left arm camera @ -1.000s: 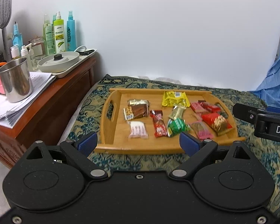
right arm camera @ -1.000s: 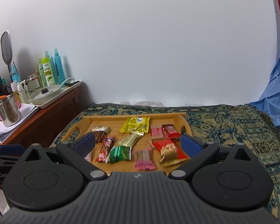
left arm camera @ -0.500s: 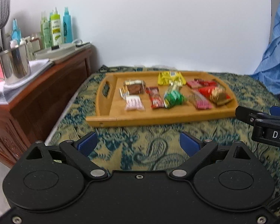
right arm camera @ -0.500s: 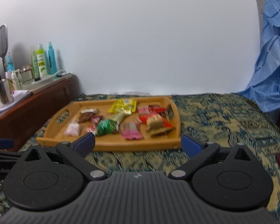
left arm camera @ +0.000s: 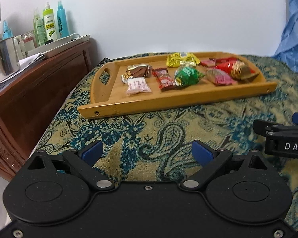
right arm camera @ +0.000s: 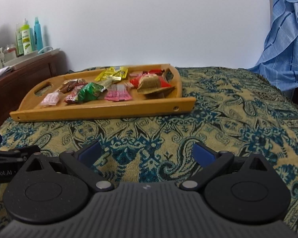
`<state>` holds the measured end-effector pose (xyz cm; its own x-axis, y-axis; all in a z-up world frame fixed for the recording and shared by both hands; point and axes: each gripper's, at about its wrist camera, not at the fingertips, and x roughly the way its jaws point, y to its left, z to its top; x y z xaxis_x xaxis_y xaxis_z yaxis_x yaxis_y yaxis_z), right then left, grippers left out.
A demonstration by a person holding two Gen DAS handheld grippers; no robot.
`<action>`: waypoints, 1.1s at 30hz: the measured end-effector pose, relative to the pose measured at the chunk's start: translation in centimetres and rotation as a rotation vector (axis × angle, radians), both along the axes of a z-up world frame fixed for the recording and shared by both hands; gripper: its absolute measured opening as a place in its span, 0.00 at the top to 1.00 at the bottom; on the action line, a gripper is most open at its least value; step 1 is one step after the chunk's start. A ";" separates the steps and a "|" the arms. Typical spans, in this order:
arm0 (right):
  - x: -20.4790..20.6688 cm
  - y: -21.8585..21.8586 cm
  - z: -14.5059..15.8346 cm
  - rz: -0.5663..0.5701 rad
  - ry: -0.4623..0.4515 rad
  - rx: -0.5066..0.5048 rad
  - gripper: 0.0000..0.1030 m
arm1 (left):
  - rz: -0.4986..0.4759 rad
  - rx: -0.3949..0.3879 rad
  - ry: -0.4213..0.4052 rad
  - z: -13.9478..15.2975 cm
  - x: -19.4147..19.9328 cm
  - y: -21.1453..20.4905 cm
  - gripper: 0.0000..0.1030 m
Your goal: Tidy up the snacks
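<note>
Both left gripper (left arm camera: 147,150) and right gripper (right arm camera: 147,150) wide, empty, hovering near of the shallow bamboo snack tray (left arm camera: 168,101); suggest pinching wrappers by their crimped ends

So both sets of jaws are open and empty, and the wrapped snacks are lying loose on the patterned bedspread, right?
Not quite. The wrapped snacks lie in the wooden handled tray, which rests on the patterned bedspread; the left wrist view shows it. Both sets of jaws are indeed open and empty.

Paisley-covered bed (left arm camera: 168,130), wooden tray (left arm camera: 168,101)
</note>
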<state>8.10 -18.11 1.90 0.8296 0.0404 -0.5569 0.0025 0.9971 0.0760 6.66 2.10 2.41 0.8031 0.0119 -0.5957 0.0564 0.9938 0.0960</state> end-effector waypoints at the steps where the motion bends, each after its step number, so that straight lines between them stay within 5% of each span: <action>1: 0.2 0.1 -0.3 0.000 0.012 -0.011 0.00 | -0.007 0.005 0.000 -0.3 0.1 -0.1 0.06; 18: 0.4 0.8 -1.0 0.000 0.010 -0.075 0.00 | 0.004 -0.112 -0.017 -1.7 0.6 1.3 0.00; 33: 0.4 0.9 -1.0 0.000 0.009 -0.080 0.00 | 0.015 -0.141 -0.021 -2.0 0.6 1.5 0.00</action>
<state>8.46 -17.24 0.90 0.8246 -0.0042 -0.5657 0.0026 1.0000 -0.0036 7.27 3.59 0.44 0.8161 -0.0592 -0.5749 0.0414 0.9982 -0.0441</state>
